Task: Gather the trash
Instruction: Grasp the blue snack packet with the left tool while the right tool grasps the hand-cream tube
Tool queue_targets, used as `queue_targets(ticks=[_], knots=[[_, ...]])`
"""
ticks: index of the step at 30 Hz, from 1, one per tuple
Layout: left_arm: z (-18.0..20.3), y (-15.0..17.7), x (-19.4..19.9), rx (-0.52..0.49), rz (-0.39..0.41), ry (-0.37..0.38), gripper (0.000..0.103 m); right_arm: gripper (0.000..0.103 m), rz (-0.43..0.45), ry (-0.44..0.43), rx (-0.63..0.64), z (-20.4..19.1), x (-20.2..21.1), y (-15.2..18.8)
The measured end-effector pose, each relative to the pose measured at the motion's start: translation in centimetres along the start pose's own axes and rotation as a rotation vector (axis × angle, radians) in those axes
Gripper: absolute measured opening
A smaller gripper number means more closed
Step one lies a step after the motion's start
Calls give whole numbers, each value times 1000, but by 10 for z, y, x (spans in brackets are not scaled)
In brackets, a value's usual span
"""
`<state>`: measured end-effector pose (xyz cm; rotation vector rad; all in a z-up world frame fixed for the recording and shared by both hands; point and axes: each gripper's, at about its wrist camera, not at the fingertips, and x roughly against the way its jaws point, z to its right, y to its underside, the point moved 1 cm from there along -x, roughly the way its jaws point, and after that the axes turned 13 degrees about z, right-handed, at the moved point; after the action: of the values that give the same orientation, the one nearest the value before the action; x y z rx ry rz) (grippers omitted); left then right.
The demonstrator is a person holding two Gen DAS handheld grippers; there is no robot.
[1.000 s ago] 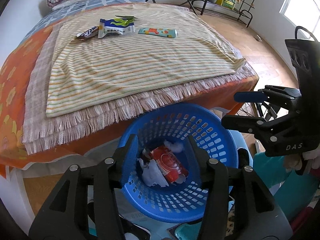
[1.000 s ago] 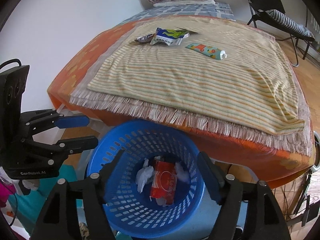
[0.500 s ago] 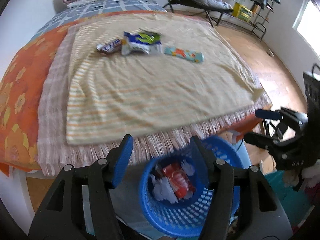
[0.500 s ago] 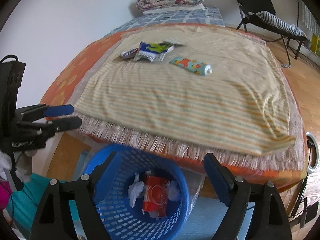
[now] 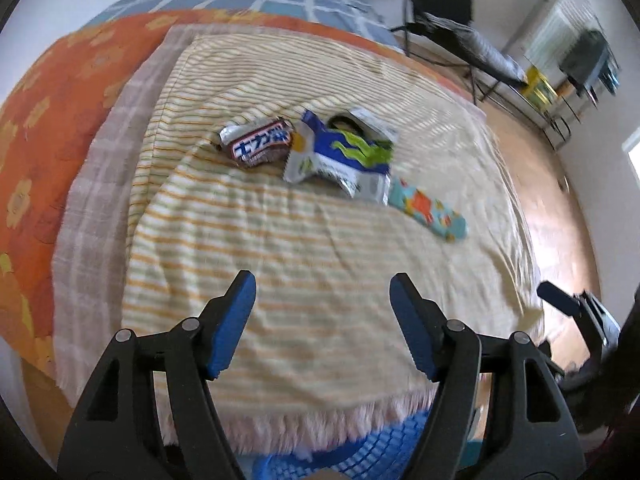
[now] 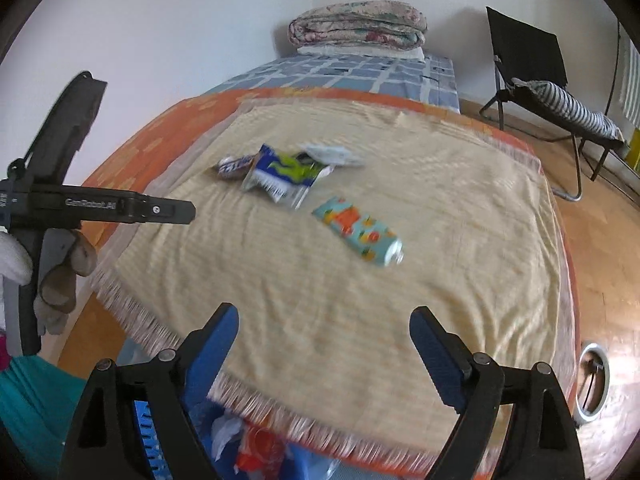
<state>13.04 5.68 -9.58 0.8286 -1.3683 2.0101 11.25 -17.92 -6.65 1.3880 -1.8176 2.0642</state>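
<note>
The blue basket (image 5: 352,452) is mostly hidden under the bed's fringe. Your left gripper (image 5: 322,326) has just been opening, nothing between its fingers; your right gripper (image 6: 324,354) is spread wide, empty. Wrappers (image 5: 340,156) lie blurred mid-blanket.

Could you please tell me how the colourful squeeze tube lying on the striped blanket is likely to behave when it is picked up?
The teal squeeze tube with orange patterns looks flattened toward its crimped end, so it is probably nearly empty, light and likely to buckle under a pinch. Its round capless neck suggests it might roll slightly if nudged, though the soft cream striped blanket should damp that. Its glossy skin may be a little slippery.
</note>
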Motion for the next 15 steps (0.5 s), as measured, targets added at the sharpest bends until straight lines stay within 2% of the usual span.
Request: queue_targets(ticks=[9, 15], knots=[[-3, -31, -63, 169, -31, -19, 72, 89, -48, 15, 29, 22, -50, -16], [-9, -46, -96, 272, -40, -25, 72, 89, -72, 14, 7, 31, -65, -19]])
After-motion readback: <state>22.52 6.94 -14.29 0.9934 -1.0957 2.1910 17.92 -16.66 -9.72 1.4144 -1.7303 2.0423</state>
